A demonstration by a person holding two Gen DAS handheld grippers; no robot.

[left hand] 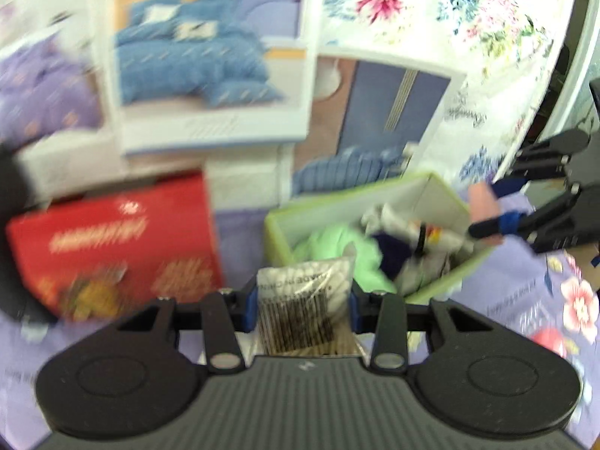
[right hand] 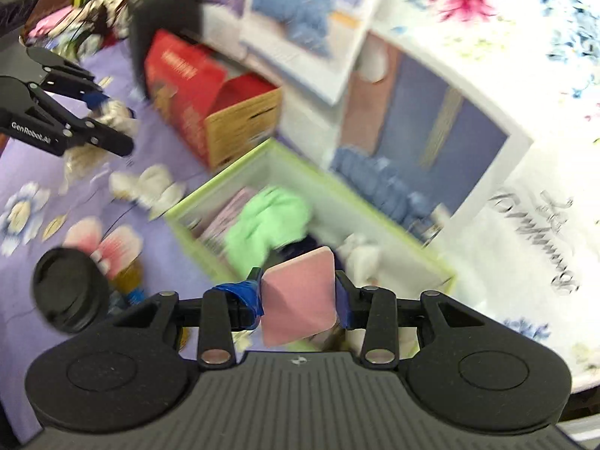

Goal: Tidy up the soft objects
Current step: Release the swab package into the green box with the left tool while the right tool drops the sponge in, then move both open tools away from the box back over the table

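A light green open box [left hand: 275,236] stands on the purple floral sheet; it also shows in the right wrist view [right hand: 225,172]. Inside lie a green cloth [left hand: 337,247] [right hand: 268,217], a white item [left hand: 420,236] and a dark blue piece. My left gripper [left hand: 302,300] is shut on a clear packet of white cotton swabs [left hand: 303,292], held just before the box's near corner. My right gripper [right hand: 298,296] is shut on a pink sponge [right hand: 298,296], held over the box's near rim. In the left wrist view, the right gripper [left hand: 483,210] and sponge [left hand: 483,202] hang over the box's right end.
A red carton [left hand: 112,240] [right hand: 187,75] stands left of the box. Bedding packages [left hand: 202,56] [right hand: 431,127] are stacked behind. A white soft item [right hand: 150,187] and a black round lid [right hand: 69,290] lie on the sheet [right hand: 30,165] left of the box.
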